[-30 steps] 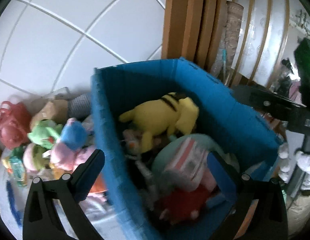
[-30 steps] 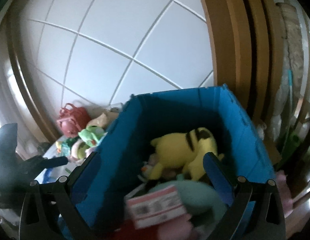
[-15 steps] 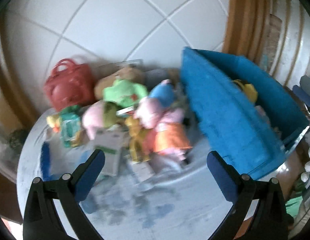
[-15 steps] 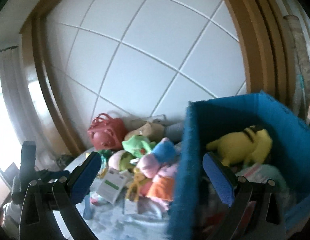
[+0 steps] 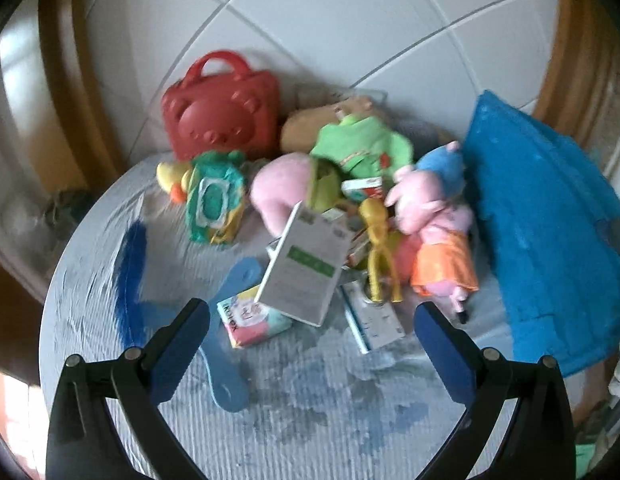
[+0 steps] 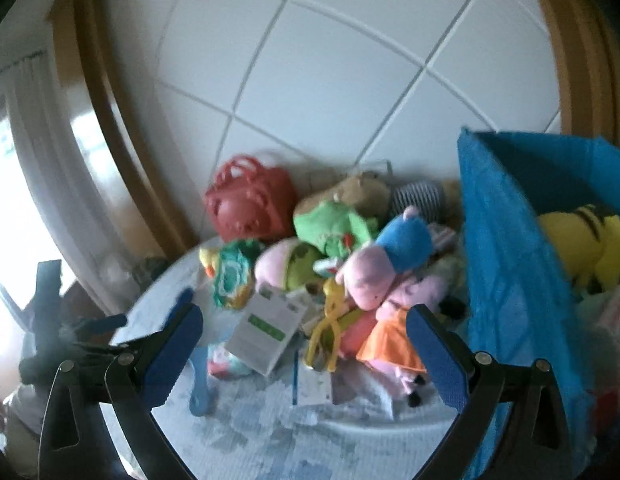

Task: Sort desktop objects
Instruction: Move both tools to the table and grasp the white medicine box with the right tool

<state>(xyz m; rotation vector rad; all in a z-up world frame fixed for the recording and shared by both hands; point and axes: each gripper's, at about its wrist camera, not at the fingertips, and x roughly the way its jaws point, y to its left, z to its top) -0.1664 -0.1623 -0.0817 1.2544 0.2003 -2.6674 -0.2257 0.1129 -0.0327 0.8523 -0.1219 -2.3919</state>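
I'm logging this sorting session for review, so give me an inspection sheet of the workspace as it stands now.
Surface: round table under a pale patterned cloth, with a bare patch at the front.
Job's things: blue bin at the right, a yellow plush inside; red bag by the wall.
Clutter: pig plush, green plush, white box, tissue pack, wipes pack, all heaped and touching.
Grippers: left gripper open, empty; right gripper open, empty.
Cables: nothing seen.
Surroundings: white tiled wall, wooden frame.
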